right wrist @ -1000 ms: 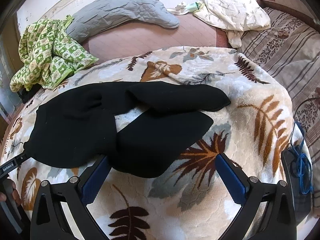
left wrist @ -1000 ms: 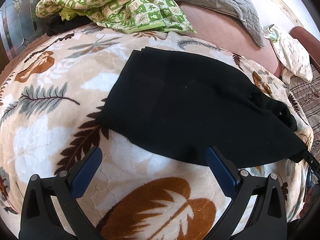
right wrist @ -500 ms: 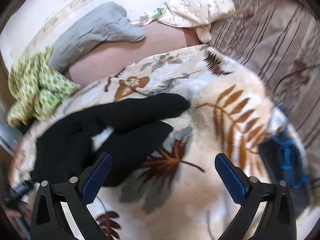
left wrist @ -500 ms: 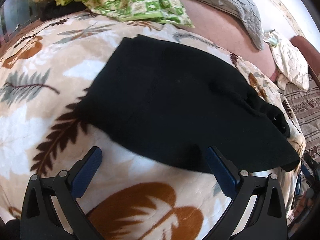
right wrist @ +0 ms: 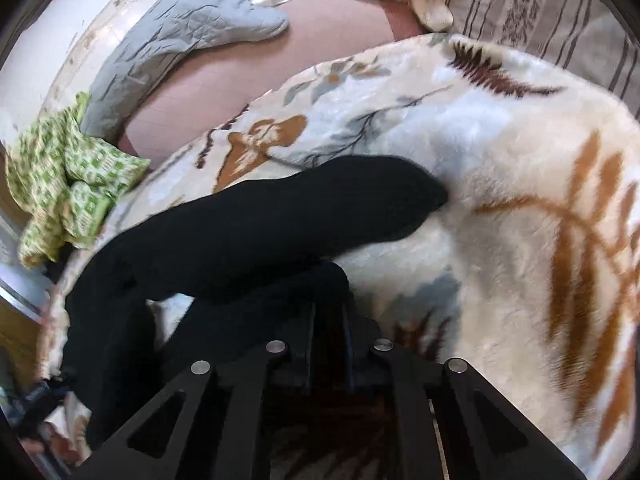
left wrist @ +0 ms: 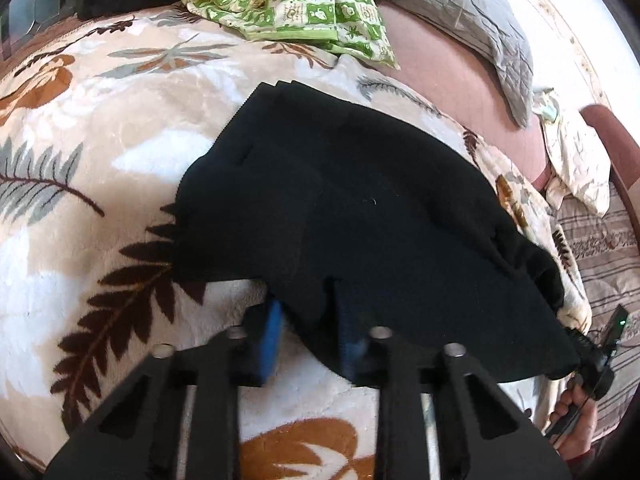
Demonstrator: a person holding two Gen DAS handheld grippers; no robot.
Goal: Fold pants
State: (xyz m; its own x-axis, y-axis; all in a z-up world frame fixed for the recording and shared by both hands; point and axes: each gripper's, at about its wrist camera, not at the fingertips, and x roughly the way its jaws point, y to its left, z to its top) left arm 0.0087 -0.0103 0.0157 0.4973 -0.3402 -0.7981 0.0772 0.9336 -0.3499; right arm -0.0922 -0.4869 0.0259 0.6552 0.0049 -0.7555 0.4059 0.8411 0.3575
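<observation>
**foldnoob:** So how far along is this pants fold? Looks barely started to me.

**laundry_dan:** Pretty much. The black pants [left wrist: 360,220] are lying on the leaf-print blanket [left wrist: 100,160] on the bed, waist end towards the left, legs running off to the right. In the right wrist view the two legs [right wrist: 280,216] sit apart in a V with a patch of blanket showing between them, so the leg-on-leg fold isn't done yet.

**foldnoob:** And the grippers?

**laundry_dan:** The left hand-held gripper [left wrist: 308,320] has its blue pads pinched on the near edge of the pants at the waist end. The right hand-held gripper [right wrist: 328,344] has its fingers drawn close together around the end of the nearer leg; I'd call that clamped on the fabric too, though black cloth on black fingers makes it hard to see.

**foldnoob:** So what's left?

**laundry_dan:** My guess is everything that counts: bring the near leg over onto the far one, smooth it out, then fold the length in half or thirds. Both grips are just the setup.

**foldnoob:** Anything in the way?

**laundry_dan:** Not really. The green checked cloth [left wrist: 288,0] and the grey quilted pillow [right wrist: 180,36] sit at the far side, well apart from the pants.
</observation>
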